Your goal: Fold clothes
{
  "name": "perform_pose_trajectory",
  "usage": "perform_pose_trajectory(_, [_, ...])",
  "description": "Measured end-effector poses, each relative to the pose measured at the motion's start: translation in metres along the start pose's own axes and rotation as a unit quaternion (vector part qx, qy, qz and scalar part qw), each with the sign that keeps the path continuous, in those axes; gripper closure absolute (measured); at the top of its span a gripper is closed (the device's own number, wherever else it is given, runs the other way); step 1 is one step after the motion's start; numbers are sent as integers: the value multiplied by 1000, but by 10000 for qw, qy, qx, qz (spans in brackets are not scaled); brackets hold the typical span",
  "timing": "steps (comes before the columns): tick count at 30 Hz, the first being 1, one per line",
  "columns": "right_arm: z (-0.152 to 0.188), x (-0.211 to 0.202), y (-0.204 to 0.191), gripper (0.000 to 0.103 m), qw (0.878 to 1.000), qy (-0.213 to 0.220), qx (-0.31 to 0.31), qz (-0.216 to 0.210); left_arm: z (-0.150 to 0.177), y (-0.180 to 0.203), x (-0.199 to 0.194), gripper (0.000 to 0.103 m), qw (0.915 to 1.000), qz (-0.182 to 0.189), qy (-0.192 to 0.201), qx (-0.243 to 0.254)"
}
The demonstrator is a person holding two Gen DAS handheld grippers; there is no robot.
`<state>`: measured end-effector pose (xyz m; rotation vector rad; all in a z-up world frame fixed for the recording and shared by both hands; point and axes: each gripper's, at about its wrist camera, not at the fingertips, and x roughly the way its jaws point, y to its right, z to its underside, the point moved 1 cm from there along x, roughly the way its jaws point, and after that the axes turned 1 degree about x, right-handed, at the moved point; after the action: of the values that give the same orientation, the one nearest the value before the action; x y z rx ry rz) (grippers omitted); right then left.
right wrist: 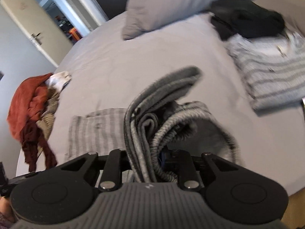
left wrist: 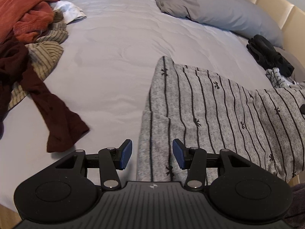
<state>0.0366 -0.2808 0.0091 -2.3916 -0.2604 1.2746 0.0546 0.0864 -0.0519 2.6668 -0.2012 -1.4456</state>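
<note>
A grey garment with thin black stripes and small bows (left wrist: 219, 114) lies spread on the grey bed (left wrist: 118, 57). My left gripper (left wrist: 152, 156) is open with blue pads (left wrist: 126, 155), just above the garment's near left edge and holding nothing. My right gripper (right wrist: 150, 162) is shut on a bunched end of the grey striped garment (right wrist: 152, 118), with its waistband and folds lifted above the bed (right wrist: 133, 61). The rest of the garment (right wrist: 95, 131) lies flat to the left. The right fingers are hidden by cloth.
A pile of unfolded clothes, orange, dark red and beige striped (left wrist: 28, 43), lies at the left; it also shows in the right wrist view (right wrist: 32, 110). A grey pillow (left wrist: 219, 9) lies at the back. Folded striped clothes (right wrist: 272, 76) and black clothes (right wrist: 247, 17) sit at the right.
</note>
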Motion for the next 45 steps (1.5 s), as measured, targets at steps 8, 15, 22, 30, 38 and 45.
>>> perform_pose_trajectory(8, [-15,20,-96,80,9962,-268,-826,-47,4,-20,-17,58,9995,52,196,-237])
perform_pose_trajectory(15, [-17,78,-172,80,9890,-780,-1257,-45,8,-40,-24,58,9988,67,299,-381])
perform_pose_trajectory(22, [1,135,-200,67,9784,-1346,-1533,331,7,-61,-29,58,9974,-56,402,-599])
perform_pose_trajectory(30, [2,121,-222,51,9770,-1385,-1620,-85,3,-71,-32,58,9958,-95,475,-773])
perform_pose_trajectory(38, [-8,68,-210,48,9807,-782,-1731,-468,0,-57,-41,58,9964,152,659,-517])
perform_pose_trajectory(45, [-4,44,-162,48,9852,-423,-1661,-51,-4,-23,-45,58,9950,670,741,-16])
